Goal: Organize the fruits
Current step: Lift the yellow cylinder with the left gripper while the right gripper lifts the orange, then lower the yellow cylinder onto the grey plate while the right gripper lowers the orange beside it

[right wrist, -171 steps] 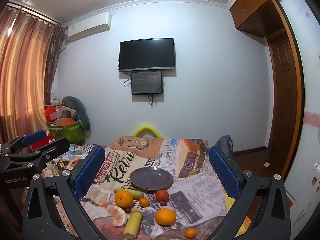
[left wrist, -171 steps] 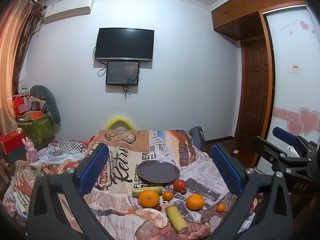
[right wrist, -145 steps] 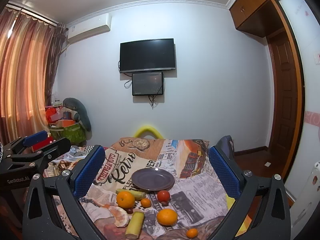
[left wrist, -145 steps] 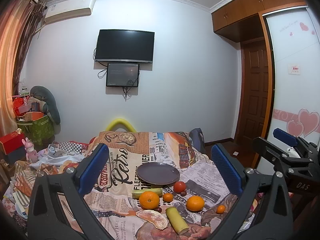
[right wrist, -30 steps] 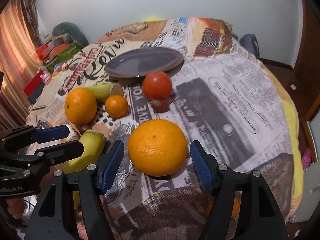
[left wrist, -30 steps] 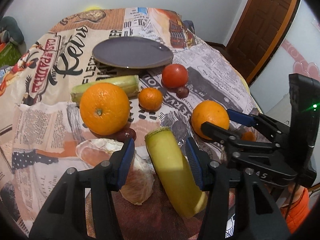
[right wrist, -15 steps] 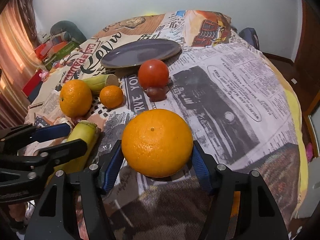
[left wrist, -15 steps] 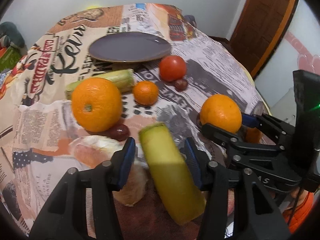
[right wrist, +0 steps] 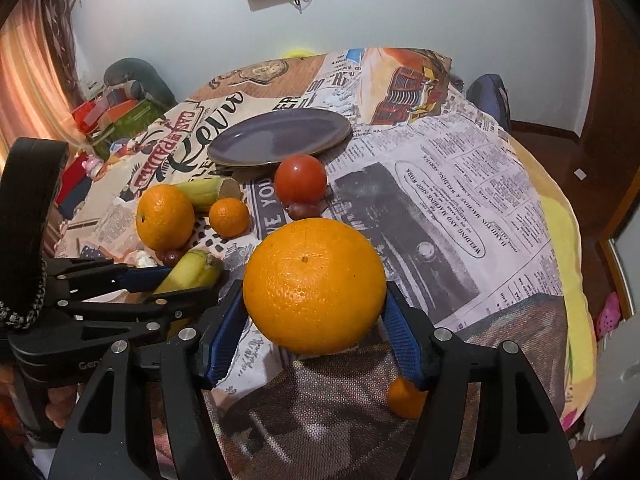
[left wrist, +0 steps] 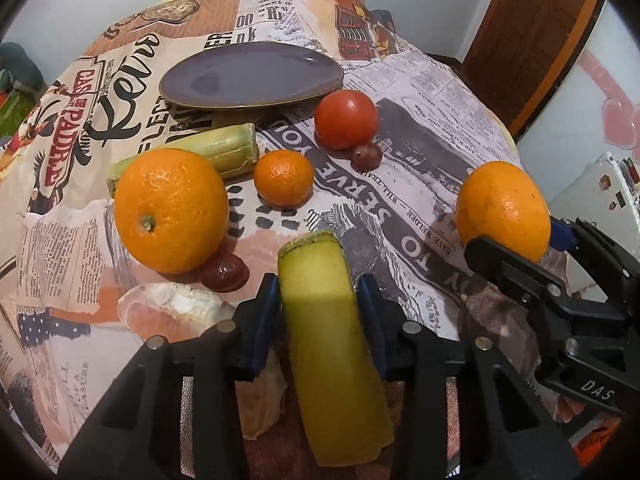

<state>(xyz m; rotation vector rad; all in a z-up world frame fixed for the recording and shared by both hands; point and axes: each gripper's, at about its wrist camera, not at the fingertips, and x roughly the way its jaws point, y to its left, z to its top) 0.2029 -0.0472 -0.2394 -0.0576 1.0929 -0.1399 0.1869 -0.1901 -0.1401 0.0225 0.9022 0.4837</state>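
My left gripper (left wrist: 318, 300) is shut on a yellow-green cane piece (left wrist: 332, 344) and holds it above the cloth; it also shows in the right wrist view (right wrist: 192, 268). My right gripper (right wrist: 314, 308) is shut on a big orange (right wrist: 314, 284), lifted off the table, also seen in the left wrist view (left wrist: 504, 210). A purple plate (left wrist: 248, 74) lies empty at the back. On the cloth lie another big orange (left wrist: 170, 210), a small mandarin (left wrist: 284, 176), a tomato (left wrist: 345, 118) and a second cane piece (left wrist: 224, 148).
A peeled citrus piece (left wrist: 176, 304) and two dark small fruits (left wrist: 224, 272) (left wrist: 366, 155) lie on the newspaper-print cloth (right wrist: 440, 184). A small mandarin (right wrist: 406, 398) sits near the front edge under my right gripper. The table drops off at right toward a wooden door (left wrist: 532, 32).
Both grippers went from wide open to closed: the left on the cane piece, the right on the big orange. Both items have risen off the cloth in the last second.
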